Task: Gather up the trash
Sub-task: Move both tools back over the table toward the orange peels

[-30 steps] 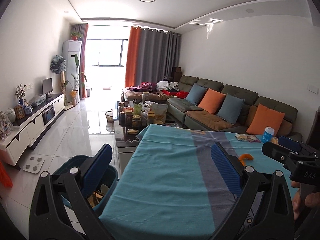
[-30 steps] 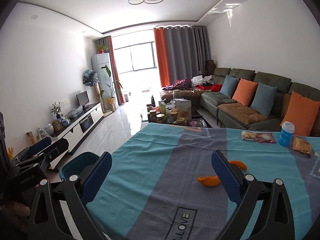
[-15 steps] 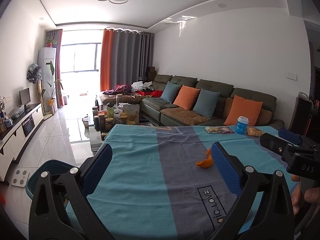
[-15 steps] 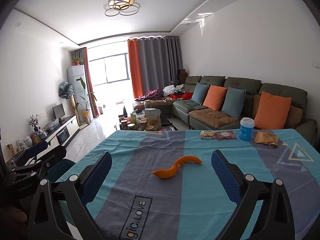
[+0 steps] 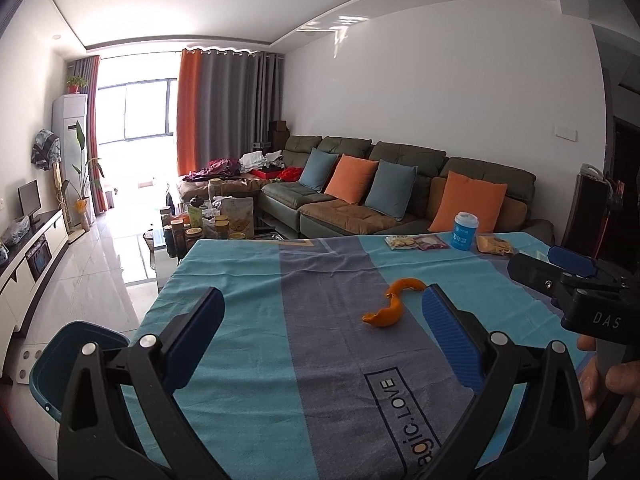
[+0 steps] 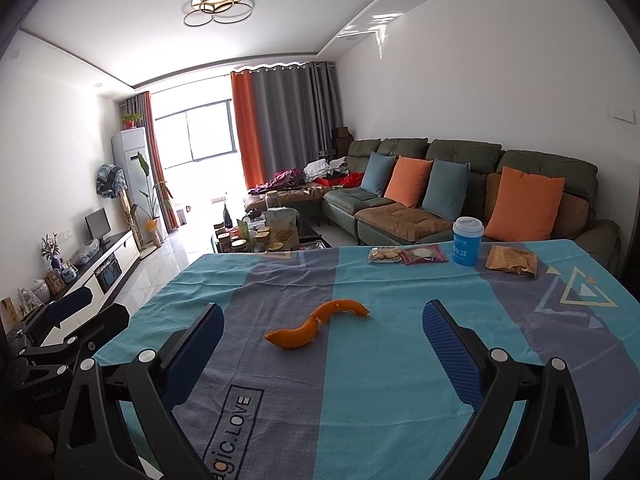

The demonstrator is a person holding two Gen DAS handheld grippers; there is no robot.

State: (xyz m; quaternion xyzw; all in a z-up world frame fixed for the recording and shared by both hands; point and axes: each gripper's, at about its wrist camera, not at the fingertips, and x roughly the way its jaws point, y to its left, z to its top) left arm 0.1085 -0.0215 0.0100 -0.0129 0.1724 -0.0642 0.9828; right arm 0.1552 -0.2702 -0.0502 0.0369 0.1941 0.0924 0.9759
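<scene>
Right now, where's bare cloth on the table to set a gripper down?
Free: the near half of the tablecloth, from the orange peel to the near edge, and the left blue stretch beyond the peel. Crowded: the far right edge, where snack packets, blue cup and brown packet line up.

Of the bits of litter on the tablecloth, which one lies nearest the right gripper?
The orange peel, alone mid-table just ahead of the open right gripper. The snack packets and brown packet lie along the far edge.
</scene>
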